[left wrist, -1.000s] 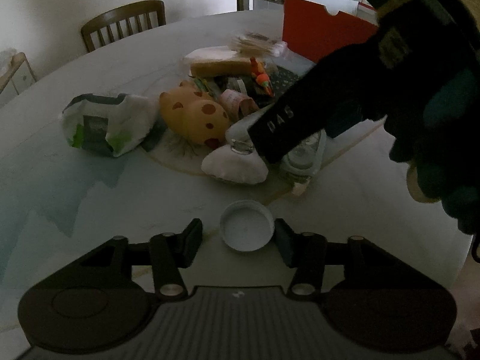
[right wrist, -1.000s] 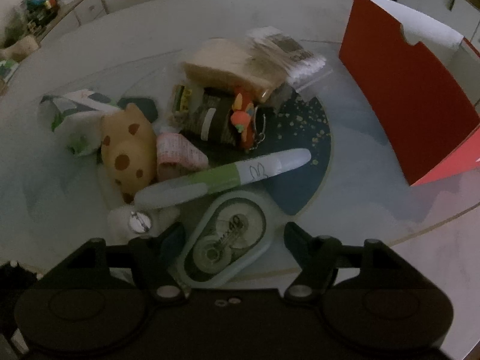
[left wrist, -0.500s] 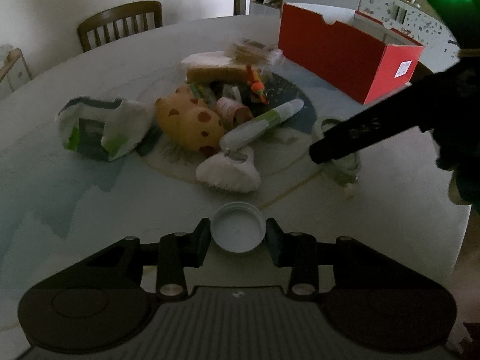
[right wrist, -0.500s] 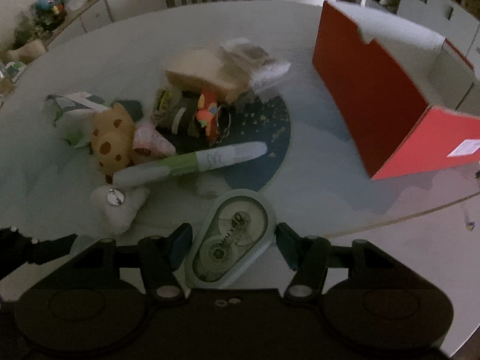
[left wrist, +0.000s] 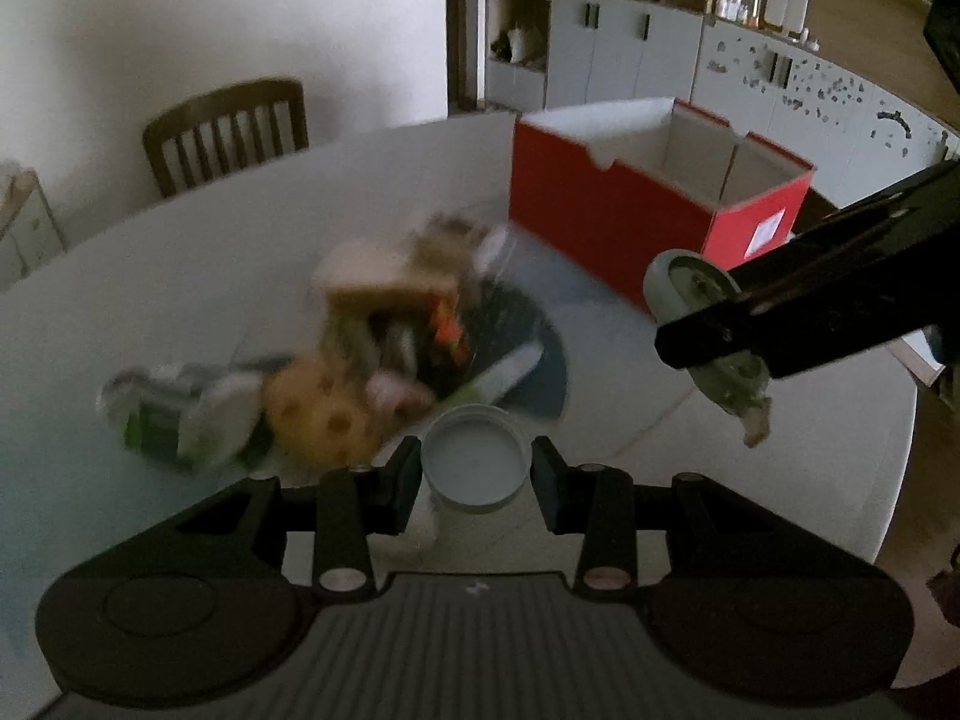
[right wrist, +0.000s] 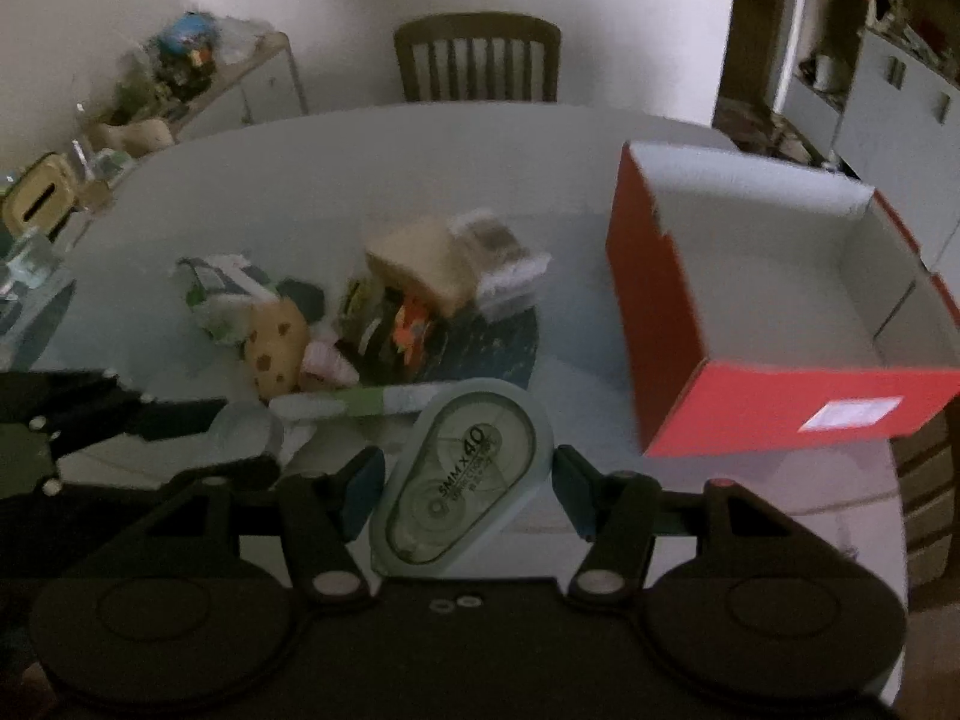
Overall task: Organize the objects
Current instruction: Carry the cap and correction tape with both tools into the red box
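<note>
A dark wooden chair (right wrist: 477,57) with a slatted back stands at the far edge of the pale round surface (right wrist: 360,168), against a plain white wall (left wrist: 240,18). To one side sits a low cluttered sideboard (right wrist: 180,84); on the other, grey cabinets (left wrist: 630,54) with jars on top.

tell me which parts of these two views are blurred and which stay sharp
Left wrist view: the pile of small mixed objects on the round pale table is smeared by motion, while the round white plastic lid in the left hand-held gripper stays crisp. Right wrist view: dim with mild blur, yet the print on the pale green correction tape dispenser is legible; fisheye bends both views' edges.
</note>
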{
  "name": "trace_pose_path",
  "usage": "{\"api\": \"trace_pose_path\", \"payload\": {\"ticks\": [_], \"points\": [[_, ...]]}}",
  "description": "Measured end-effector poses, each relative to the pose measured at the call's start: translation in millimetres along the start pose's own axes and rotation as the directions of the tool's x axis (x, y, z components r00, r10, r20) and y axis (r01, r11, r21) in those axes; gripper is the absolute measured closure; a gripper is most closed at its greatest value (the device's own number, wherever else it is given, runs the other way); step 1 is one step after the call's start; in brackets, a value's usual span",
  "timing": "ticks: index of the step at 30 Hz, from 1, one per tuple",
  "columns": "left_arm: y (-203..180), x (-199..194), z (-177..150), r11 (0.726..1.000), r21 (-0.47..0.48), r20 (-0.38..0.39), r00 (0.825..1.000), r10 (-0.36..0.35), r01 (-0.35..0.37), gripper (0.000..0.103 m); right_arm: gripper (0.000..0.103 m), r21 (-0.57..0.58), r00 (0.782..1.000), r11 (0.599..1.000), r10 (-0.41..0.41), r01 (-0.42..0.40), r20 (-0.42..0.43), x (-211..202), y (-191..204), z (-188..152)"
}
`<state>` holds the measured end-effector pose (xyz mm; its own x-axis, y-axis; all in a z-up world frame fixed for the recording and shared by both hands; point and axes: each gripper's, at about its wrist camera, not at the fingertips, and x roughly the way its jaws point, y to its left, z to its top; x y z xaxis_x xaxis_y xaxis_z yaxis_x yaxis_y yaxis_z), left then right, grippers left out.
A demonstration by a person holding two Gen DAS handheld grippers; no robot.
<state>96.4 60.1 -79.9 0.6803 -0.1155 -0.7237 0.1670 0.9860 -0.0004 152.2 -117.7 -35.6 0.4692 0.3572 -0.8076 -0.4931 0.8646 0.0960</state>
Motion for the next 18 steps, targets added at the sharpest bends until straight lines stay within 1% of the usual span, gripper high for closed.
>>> {"api": "trace_pose_path", "payload": {"ticks": [4,9,13,18], "points": [[-16,5,28,1.0,-0.005,0.029,1.0,-0.002,0.002,0.065,0.042,-0.025,0.999,0.999,0.034,-0.033,0.015,-16,-26,15],[-41,12,65,1.0,-0.002,0.058,0.998,-0.003,0.003,0.065,0.042,-0.042,0.999,0.999,0.035,-0.034,0.041,-28,-61,30],[-62,23,92,1.0,0.01,0.067,0.998,-0.007,0.006,0.065,0.042,-0.061,0.998,0.998,0.01,-0.006,0.068,-32,-94,43],[-86,36,122,0.999,0.036,0.087,0.996,0.0,-0.003,0.065,0.042,-0.049,0.995,0.999,-0.016,0.021,0.097,-31,-130,55]]}}
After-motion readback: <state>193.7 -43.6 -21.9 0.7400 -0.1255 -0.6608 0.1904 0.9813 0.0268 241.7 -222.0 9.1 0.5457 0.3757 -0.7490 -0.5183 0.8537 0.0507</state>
